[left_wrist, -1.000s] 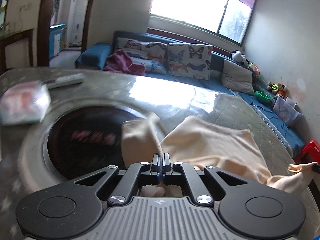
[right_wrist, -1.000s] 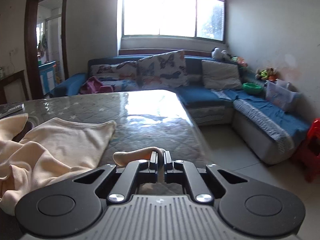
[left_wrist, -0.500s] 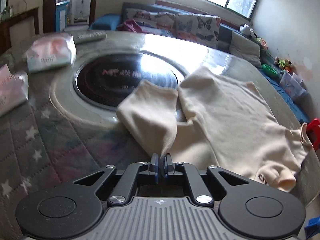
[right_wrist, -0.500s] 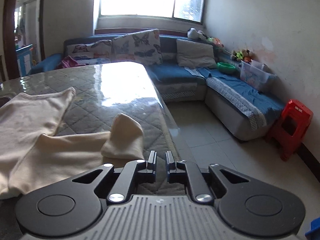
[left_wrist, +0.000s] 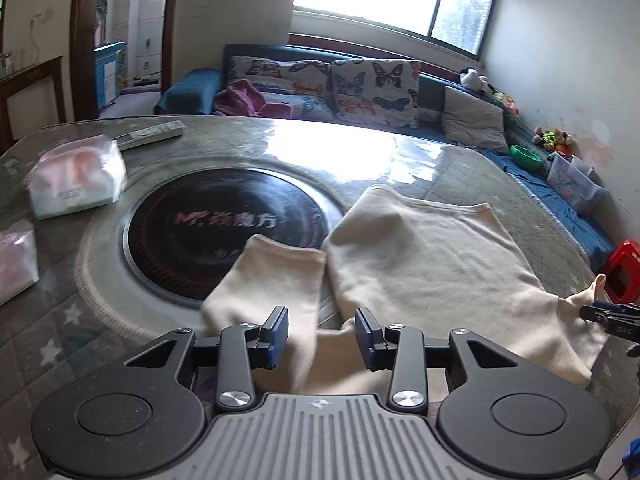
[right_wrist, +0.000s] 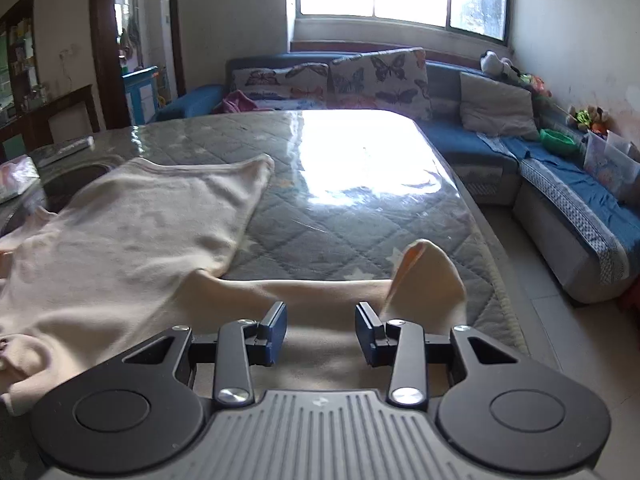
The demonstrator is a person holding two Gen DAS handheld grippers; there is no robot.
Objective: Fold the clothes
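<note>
Lying spread across the quilted grey surface (right_wrist: pixel 360 208), the cream sweater (left_wrist: pixel 424 256) now rests free of both tools, where half a second ago we had each sleeve pinched between closed jaws. We see the left gripper (left_wrist: pixel 321 336) with its jaws wide apart, holding nothing, poised just above the left sleeve (left_wrist: pixel 272 280), which lies flat with its cuff over the edge of the round black glass hob (left_wrist: pixel 224 224) set into the surface. We see the right gripper (right_wrist: pixel 321 334) likewise wide open and empty above the right sleeve (right_wrist: pixel 320 292), whose soft cuff (right_wrist: pixel 428 276) stands up in a rounded peak near the surface's edge. The knit looks soft and matte, its hem straight; the surface's clear cover is glossy and reflects the window. Two plastic-wrapped tissue packs (left_wrist: pixel 76 180) and a remote (left_wrist: pixel 152 134) lie beyond the hob.
</note>
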